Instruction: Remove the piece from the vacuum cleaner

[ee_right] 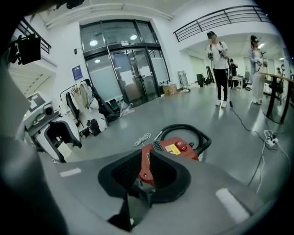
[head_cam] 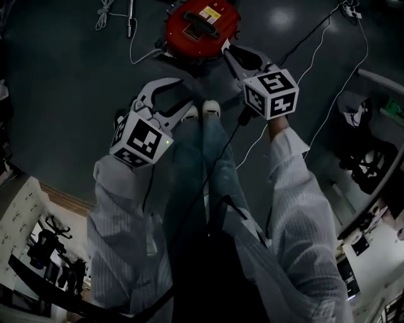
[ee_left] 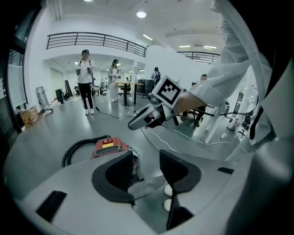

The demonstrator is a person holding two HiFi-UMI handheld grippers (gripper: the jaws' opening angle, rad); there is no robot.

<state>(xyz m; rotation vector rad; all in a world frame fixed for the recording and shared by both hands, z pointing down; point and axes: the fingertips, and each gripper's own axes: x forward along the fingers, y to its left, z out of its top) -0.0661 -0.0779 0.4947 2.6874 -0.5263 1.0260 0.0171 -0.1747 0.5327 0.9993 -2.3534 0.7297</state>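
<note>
The floor (head_cam: 63,76) is glossy dark grey, in an open hall with white walls, glass entrance doors (ee_right: 124,73) and a dark balcony railing (ee_left: 96,39).

The round red vacuum cleaner (head_cam: 202,22) stands on the floor at 12 o'clock from the operator, with its black hose (ee_right: 183,128) looped behind it. Its yellow label (head_cam: 210,14) and the blue wall sign (ee_right: 76,72) are not legible.

The left gripper (ee_left: 147,170) is at 7 o'clock of the cleaner, jaws wide and empty. The right gripper (ee_right: 146,170) is at 4 o'clock, just beside the cleaner, jaws narrow and gripping nothing.
</note>
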